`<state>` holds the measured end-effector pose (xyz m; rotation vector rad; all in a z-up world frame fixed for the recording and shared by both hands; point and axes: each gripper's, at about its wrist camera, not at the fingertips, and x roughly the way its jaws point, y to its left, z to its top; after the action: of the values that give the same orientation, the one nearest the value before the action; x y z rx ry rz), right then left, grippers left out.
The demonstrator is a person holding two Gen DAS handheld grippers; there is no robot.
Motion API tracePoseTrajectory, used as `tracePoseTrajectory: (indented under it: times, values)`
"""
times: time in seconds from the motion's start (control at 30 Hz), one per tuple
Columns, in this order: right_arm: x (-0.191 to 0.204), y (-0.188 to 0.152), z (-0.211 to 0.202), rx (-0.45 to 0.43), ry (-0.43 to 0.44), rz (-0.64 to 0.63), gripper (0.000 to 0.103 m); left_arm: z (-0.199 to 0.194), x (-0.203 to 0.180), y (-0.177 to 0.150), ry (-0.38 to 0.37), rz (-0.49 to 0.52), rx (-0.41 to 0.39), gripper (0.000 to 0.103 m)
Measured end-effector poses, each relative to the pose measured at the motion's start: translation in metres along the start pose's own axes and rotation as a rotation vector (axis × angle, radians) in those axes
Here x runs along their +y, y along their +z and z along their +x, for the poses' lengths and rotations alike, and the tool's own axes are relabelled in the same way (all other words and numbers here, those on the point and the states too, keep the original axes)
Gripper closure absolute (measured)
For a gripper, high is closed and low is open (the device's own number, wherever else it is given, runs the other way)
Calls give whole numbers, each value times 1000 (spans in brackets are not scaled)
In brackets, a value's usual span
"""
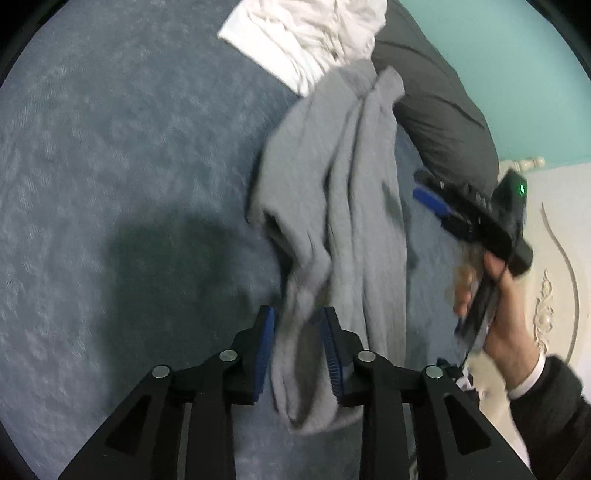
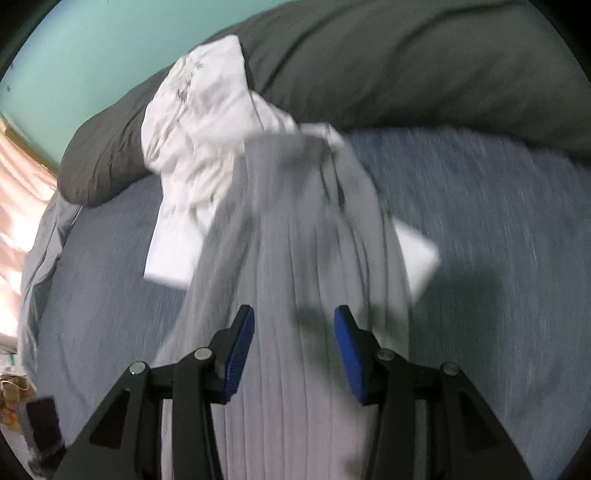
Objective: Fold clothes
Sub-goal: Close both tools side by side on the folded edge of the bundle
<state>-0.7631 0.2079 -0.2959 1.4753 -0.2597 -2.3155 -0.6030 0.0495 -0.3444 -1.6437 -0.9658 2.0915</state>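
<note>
Basically had the left claw [image 1: 297, 314] clamped on one end of the grey garment [image 1: 332, 206], long axis running straight away across the bed [image 1: 110, 147] toward the white garment [image 1: 306, 33]. Right claw [image 2: 294, 317] spread wide, holding nothing, hovering over the same cloth.

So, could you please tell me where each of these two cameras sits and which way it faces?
Left wrist view: sits on the left tongs, looking down along the fingers at the grey garment bunched between their blue pads on the blue bedspread; the person's right hand and the right tongs show at right.
Right wrist view: sits on the right tongs, open over the grey garment, facing the dark pillow.
Shared: grey garment, white garment, dark pillow, bedspread.
</note>
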Motion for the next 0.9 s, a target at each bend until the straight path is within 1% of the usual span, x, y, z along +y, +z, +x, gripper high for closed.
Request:
tracePoseTrajectory:
  times: [0.07, 0.13, 0.23, 0.3, 0.33, 0.37, 0.4, 0.6, 0.7, 0.9]
  values:
    - [-6, -30, -9, 28, 24, 28, 56, 4, -5, -12, -4, 6, 25, 65]
    - [-12, -61, -18, 60, 41, 51, 56, 7, -11, -23, 2, 16, 43, 65]
    - [-21, -104, -29, 110, 58, 78, 56, 9, -16, -36, 0, 11, 49, 64]
    - [-28, -125, -36, 121, 63, 97, 51, 9, -20, -44, 3, 14, 49, 64]
    - [-32, -136, -40, 128, 66, 109, 46, 10, -23, -47, 4, 19, 49, 64]
    - [-35, -147, -44, 136, 70, 121, 43, 12, -26, -51, 5, 23, 50, 64]
    - [-38, -156, -48, 141, 75, 132, 43, 13, -28, -53, 7, 27, 48, 64]
    - [-50, -191, -62, 146, 122, 191, 43, 13, -40, -63, 7, 36, 19, 64]
    - [-53, -200, -65, 137, 123, 204, 43, 14, -41, -65, 12, 39, 13, 64]
    - [-61, -215, -69, 110, 148, 273, 43, 17, -44, -69, 21, 45, -1, 64]
